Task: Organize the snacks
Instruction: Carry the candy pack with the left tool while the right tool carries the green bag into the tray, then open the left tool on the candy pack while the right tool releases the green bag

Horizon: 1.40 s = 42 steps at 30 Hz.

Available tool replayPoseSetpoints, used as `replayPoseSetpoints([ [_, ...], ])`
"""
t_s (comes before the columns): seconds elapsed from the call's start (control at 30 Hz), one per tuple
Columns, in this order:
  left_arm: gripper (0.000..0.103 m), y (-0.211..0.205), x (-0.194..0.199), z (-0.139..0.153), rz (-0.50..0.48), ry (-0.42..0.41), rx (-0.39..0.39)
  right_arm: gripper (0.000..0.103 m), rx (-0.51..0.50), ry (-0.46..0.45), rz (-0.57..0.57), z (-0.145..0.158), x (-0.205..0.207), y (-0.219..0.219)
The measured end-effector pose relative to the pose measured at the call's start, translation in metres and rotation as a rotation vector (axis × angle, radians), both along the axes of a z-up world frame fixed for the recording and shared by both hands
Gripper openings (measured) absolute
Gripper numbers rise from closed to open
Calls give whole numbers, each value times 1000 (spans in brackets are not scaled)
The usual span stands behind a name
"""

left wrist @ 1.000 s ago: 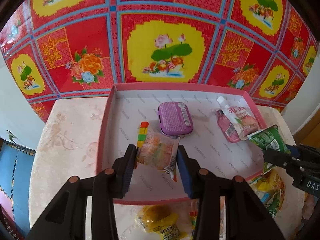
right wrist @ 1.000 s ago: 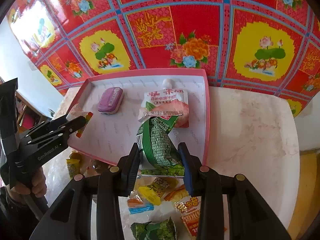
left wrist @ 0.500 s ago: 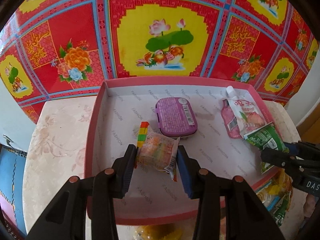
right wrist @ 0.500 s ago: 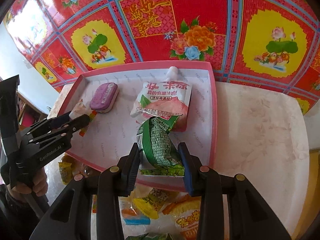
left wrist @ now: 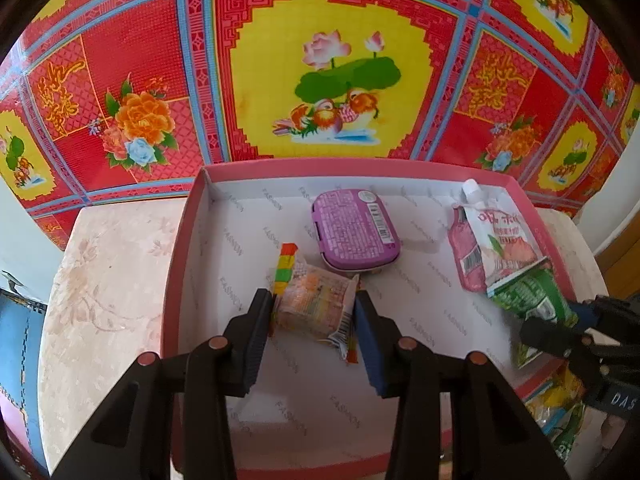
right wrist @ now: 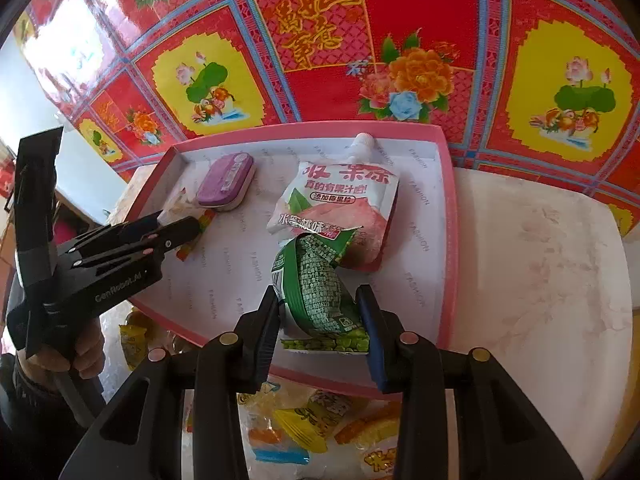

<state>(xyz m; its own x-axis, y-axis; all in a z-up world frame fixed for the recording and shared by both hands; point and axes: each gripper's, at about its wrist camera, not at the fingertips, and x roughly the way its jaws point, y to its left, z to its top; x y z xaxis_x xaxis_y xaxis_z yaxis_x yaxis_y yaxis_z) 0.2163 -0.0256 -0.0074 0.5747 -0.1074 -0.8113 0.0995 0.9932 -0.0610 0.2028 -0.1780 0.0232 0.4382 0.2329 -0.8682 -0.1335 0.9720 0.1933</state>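
Observation:
My left gripper [left wrist: 314, 312] is shut on a clear orange candy packet [left wrist: 316, 304] with a rainbow strip, held over the pink-rimmed white box [left wrist: 188, 216], just in front of a purple tin [left wrist: 354, 228]. My right gripper [right wrist: 320, 320] is shut on a green snack packet [right wrist: 320, 284], held over the box's near right part [right wrist: 448, 240], its top touching a pink jelly pouch [right wrist: 340, 196]. The left gripper [right wrist: 176, 236] also shows in the right wrist view, and the right gripper [left wrist: 560, 328] in the left wrist view.
Several loose snack packets [right wrist: 304, 420] lie on the marbled table in front of the box, some also at the lower right of the left wrist view [left wrist: 560, 408]. A red and yellow flowered cloth [left wrist: 320, 80] hangs behind the table. Bare tabletop [right wrist: 540, 260] lies right of the box.
Both grippers have moved forward with their packets, from the box's front edge to over its inside. The loose snacks have dropped toward the bottom of both views.

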Motion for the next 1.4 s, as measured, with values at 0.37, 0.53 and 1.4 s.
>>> replayPoseSetpoints([
  [0.37,46,1,18,-1,-5,-7,7,39,16,19,22,-5,10,1],
  [0.53,50,-1,24,-5,-14,-17,25,39,16,23,32,-8,13,9],
  [1.4,54,-2,0,23,4,7,-27,48,25,-73,-15,21,-11,8],
])
